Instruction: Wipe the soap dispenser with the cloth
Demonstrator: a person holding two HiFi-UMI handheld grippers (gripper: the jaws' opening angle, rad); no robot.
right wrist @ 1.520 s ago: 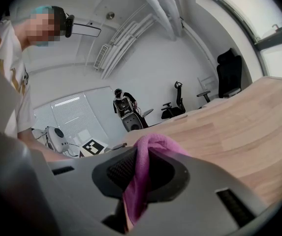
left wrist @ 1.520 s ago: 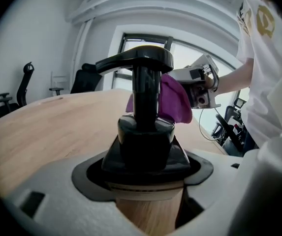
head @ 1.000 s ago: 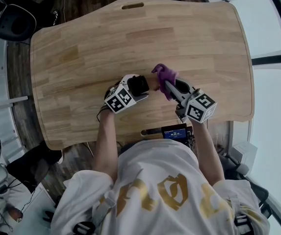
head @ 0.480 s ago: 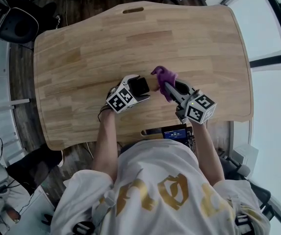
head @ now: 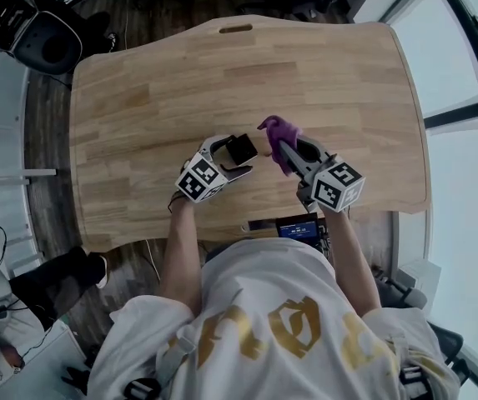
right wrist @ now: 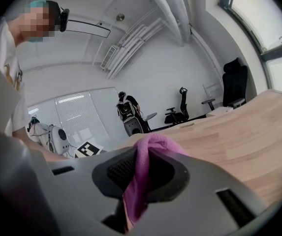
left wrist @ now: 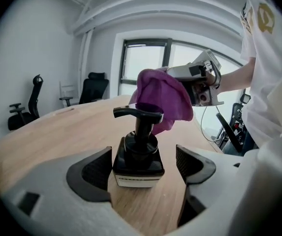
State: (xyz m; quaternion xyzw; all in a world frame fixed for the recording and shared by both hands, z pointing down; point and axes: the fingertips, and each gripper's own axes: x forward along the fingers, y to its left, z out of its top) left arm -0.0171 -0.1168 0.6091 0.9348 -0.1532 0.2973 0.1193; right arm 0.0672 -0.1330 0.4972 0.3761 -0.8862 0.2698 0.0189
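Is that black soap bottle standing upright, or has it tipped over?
Upright. The soap dispenser stands on its square base on the table, with its neck vertical and the pump head on top.

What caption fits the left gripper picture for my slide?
Left fingers, just opened, flank the soap dispenser on the table; the right gripper holds a purple cloth behind it.

Pale wooden table (head: 138, 115), rounded at the corners — carries a slot (head: 235, 28) cut through near its edge, far beyond the left gripper (head: 233, 156) and the right gripper (head: 286, 152). Shows plank grain running from the left gripper's side to the right's. Bears one black soap dispenser (left wrist: 137, 154), square-bodied, pump on top. Stands upright on the wood between the left gripper's parted jaws — just left of the right gripper.
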